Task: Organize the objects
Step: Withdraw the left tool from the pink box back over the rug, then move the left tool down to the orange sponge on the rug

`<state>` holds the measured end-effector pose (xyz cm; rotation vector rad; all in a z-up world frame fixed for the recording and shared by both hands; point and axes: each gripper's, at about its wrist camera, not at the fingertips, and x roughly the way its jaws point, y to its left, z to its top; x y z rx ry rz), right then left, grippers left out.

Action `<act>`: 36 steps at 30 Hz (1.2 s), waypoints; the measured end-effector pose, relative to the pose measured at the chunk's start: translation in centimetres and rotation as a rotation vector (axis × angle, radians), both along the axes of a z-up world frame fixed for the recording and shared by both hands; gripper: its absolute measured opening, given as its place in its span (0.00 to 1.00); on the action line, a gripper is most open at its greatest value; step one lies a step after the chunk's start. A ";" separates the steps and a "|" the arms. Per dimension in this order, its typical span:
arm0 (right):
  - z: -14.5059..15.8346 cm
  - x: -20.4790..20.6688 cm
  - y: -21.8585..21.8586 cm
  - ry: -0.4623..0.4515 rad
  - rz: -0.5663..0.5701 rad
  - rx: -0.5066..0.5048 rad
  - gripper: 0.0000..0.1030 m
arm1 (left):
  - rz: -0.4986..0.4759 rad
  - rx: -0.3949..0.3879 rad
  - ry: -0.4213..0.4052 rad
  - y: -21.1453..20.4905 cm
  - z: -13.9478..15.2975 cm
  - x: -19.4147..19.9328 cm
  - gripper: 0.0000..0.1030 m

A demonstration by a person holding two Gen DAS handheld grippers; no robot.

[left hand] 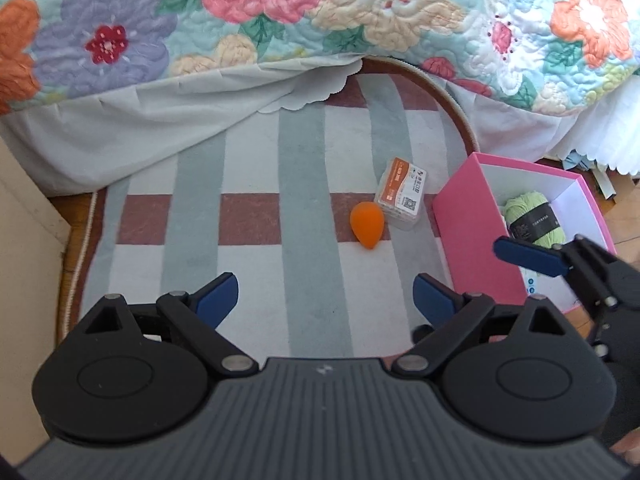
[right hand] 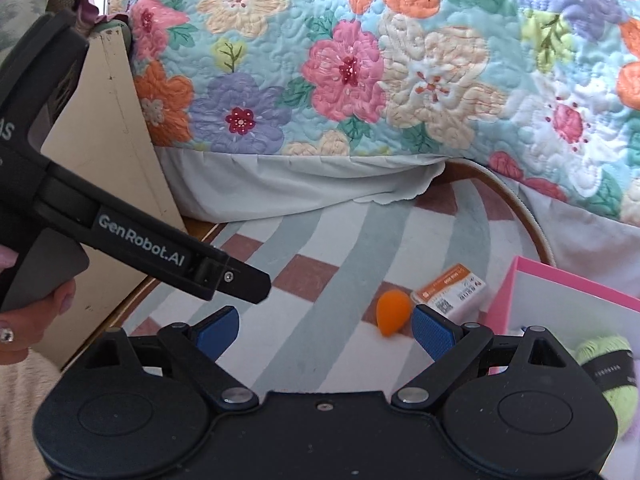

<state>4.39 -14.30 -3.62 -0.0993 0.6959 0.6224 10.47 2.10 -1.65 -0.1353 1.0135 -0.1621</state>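
Note:
An orange egg-shaped sponge (left hand: 367,225) lies on the striped rug (left hand: 248,216), touching a small clear box with an orange label (left hand: 402,195). To their right stands a pink box (left hand: 468,232) with a green yarn ball (left hand: 534,220) inside. My left gripper (left hand: 326,302) hovers open above the rug, short of the sponge, nothing between its fingers. My right gripper (right hand: 326,330) is open too, with the sponge (right hand: 393,312) just beyond its right finger (right hand: 434,334) and the labelled box (right hand: 452,293) behind. The pink box (right hand: 560,292) and yarn (right hand: 608,372) sit at its right.
A bed with a floral quilt (left hand: 320,12) and a pale skirt (left hand: 160,128) borders the rug at the back. A beige panel (right hand: 100,160) stands at the left. The right gripper's blue finger (left hand: 528,258) reaches over the pink box. A hand (right hand: 24,320) holds the left tool.

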 end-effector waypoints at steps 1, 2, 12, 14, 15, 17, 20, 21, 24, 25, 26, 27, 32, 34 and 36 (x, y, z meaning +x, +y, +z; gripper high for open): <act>-0.4 0.2 0.2 0.003 0.006 0.004 0.93 | 0.006 0.000 0.003 0.0 -0.4 0.3 0.92; -0.9 0.5 0.4 0.014 0.025 0.022 0.93 | 0.018 -0.001 0.012 0.1 -0.9 0.7 0.92; -4.9 1.2 3.2 -0.059 -0.032 -0.059 0.93 | 0.015 -0.124 0.019 0.4 -4.2 3.3 0.87; -5.9 1.6 3.6 -0.091 -0.075 -0.075 0.93 | 0.031 -0.154 0.027 0.6 -5.0 4.0 0.87; -6.6 1.7 3.6 -0.108 -0.097 -0.076 0.93 | 0.032 -0.163 0.029 0.5 -5.5 4.4 0.87; -7.7 1.9 3.8 -0.148 -0.129 -0.069 0.92 | 0.031 -0.160 0.024 0.2 -6.4 5.0 0.84; -9.2 2.0 4.6 -0.204 -0.146 -0.091 0.92 | 0.017 -0.190 0.017 -0.1 -7.6 5.6 0.78; -9.6 2.1 4.9 -0.211 -0.152 -0.103 0.92 | 0.015 -0.210 0.019 -0.2 -8.0 5.8 0.75; -10.7 2.7 5.5 -0.214 -0.183 -0.114 0.91 | 0.005 -0.242 0.010 -0.6 -9.0 6.7 0.72; -11.0 3.0 5.5 -0.211 -0.201 -0.111 0.90 | -0.002 -0.239 0.015 -0.8 -9.3 7.0 0.72; -11.4 3.4 5.5 -0.202 -0.227 -0.108 0.90 | -0.004 -0.226 0.016 -1.1 -9.5 7.3 0.72; -11.7 3.8 5.4 -0.182 -0.253 -0.101 0.90 | -0.010 -0.210 0.014 -1.4 -9.8 7.6 0.70; -12.5 5.8 4.8 -0.129 -0.305 -0.078 0.83 | -0.048 -0.194 0.012 -2.5 -10.3 8.7 0.62; -12.6 6.4 4.5 -0.118 -0.310 -0.068 0.81 | -0.058 -0.218 0.026 -2.6 -10.7 9.4 0.60; -12.7 6.7 4.3 -0.116 -0.309 -0.064 0.78 | -0.058 -0.221 0.034 -2.8 -11.2 9.9 0.57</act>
